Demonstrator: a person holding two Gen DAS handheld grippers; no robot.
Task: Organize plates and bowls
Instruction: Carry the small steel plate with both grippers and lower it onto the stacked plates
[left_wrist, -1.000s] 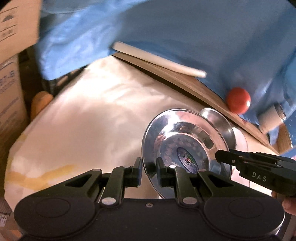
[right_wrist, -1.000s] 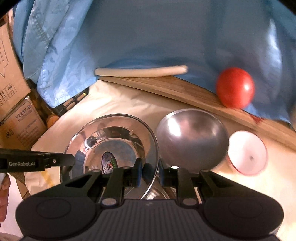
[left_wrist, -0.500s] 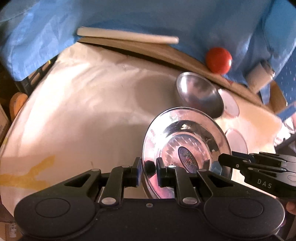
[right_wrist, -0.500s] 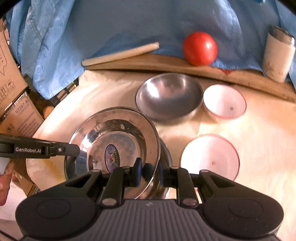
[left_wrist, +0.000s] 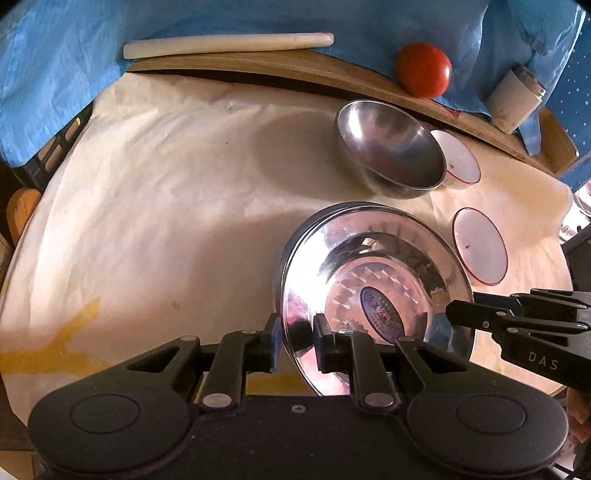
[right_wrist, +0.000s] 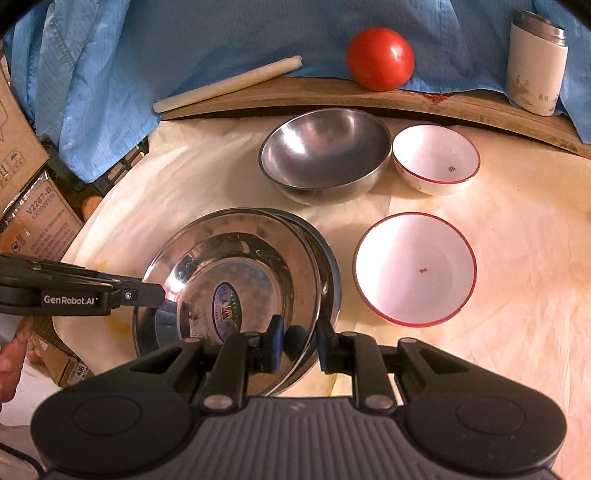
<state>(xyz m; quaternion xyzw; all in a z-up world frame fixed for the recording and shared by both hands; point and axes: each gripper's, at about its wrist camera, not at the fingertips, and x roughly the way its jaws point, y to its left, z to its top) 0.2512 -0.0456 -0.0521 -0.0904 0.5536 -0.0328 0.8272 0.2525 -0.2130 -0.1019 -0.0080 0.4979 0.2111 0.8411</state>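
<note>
A shiny steel plate (left_wrist: 373, 280) (right_wrist: 236, 273) with a sticker in its middle sits on a stack of steel plates on the cloth. My left gripper (left_wrist: 295, 332) is slightly open around its left rim. My right gripper (right_wrist: 300, 339) is slightly open around its right rim. A matte steel bowl (left_wrist: 391, 147) (right_wrist: 325, 151) stands behind the stack. A small white bowl with a red rim (right_wrist: 436, 157) (left_wrist: 458, 158) stands right of it. A wider white red-rimmed bowl (right_wrist: 413, 269) (left_wrist: 480, 245) stands right of the stack.
A wooden board (right_wrist: 332, 98) runs along the back with a red tomato (right_wrist: 380, 59), a white rolling pin (right_wrist: 225, 86) and a white tumbler (right_wrist: 535, 62). Blue cloth (right_wrist: 184, 37) hangs behind. Cardboard boxes (right_wrist: 33, 218) stand at the left table edge.
Both grippers lowered the steel plate onto the stack and their jaws opened slightly, loosening on its rim. Both views pulled back, and the bowls came into fuller view.
</note>
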